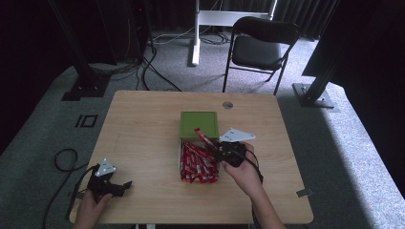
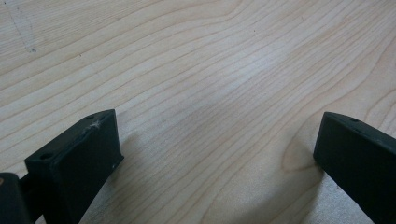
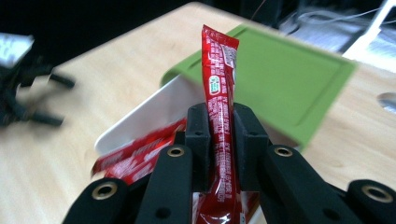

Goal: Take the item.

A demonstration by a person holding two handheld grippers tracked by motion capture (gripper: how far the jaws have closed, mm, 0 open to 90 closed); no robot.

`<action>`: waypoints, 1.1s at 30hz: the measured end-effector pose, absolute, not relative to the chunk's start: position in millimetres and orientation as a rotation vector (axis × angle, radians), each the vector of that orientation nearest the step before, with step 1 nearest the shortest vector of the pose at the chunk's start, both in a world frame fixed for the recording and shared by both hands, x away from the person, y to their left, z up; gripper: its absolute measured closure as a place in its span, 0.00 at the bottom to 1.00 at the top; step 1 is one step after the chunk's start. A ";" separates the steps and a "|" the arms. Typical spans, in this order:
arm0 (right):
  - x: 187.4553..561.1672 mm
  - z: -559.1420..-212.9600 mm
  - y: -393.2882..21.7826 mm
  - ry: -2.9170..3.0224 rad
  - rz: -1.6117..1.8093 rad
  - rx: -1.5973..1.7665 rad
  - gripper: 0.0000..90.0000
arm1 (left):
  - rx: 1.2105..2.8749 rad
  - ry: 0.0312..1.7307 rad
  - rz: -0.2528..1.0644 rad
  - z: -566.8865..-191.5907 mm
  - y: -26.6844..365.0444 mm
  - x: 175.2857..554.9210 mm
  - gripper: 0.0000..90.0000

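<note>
My right gripper (image 1: 216,149) (image 3: 219,140) is shut on a long red sachet (image 3: 220,88) (image 1: 201,136), which sticks out past the jaws toward a green lid (image 1: 199,124) (image 3: 289,79). Beneath it a white container (image 3: 144,114) holds several more red sachets (image 1: 197,164) (image 3: 135,154). At the table's near left corner my left gripper (image 1: 125,186) (image 2: 215,154) rests low over bare wood, its jaws open with nothing between them. A hand holds each gripper.
The wooden table (image 1: 143,129) has a round cable hole (image 1: 228,105) at the back. A black folding chair (image 1: 260,45) and stand legs are on the carpet beyond. Cables trail off the left edge.
</note>
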State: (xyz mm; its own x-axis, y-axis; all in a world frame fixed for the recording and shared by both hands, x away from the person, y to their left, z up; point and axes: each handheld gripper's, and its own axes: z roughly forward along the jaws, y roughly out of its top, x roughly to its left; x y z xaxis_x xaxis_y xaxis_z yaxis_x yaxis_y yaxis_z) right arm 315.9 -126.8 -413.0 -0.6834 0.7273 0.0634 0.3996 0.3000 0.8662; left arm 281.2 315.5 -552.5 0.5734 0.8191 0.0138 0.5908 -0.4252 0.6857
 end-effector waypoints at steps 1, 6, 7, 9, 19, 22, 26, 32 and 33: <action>316.5 -412.4 -129.5 2.199 1.360 1.042 0.87 | 2.165 1.120 0.462 -552.5 315.5 281.2 0.02; 321.0 -412.9 -141.6 2.071 1.339 1.118 0.87 | 2.167 1.118 0.464 -552.4 315.6 281.3 0.02; 321.9 -413.9 -143.8 2.038 1.328 1.130 0.87 | 2.167 1.118 0.464 -552.4 315.6 281.3 0.02; 324.3 -416.2 -147.6 1.996 1.317 1.155 0.87 | 2.166 1.120 0.462 -552.5 315.5 281.2 0.02; 336.7 -440.7 -162.6 1.757 1.247 1.312 0.87 | 2.165 1.120 0.462 -552.5 315.5 281.2 0.02; 341.1 -452.4 -163.7 1.707 1.228 1.358 0.86 | 2.165 1.120 0.462 -552.5 315.5 281.2 0.02; 347.3 -469.1 -160.9 1.707 1.198 1.411 0.86 | 2.166 1.119 0.462 -552.5 315.5 281.2 0.02; 357.1 -495.6 -157.9 1.693 1.150 1.507 0.86 | 2.166 1.119 0.463 -552.5 315.5 281.2 0.02; 358.9 -500.3 -157.4 1.685 1.145 1.532 0.86 | 2.166 1.119 0.463 -552.5 315.5 281.2 0.02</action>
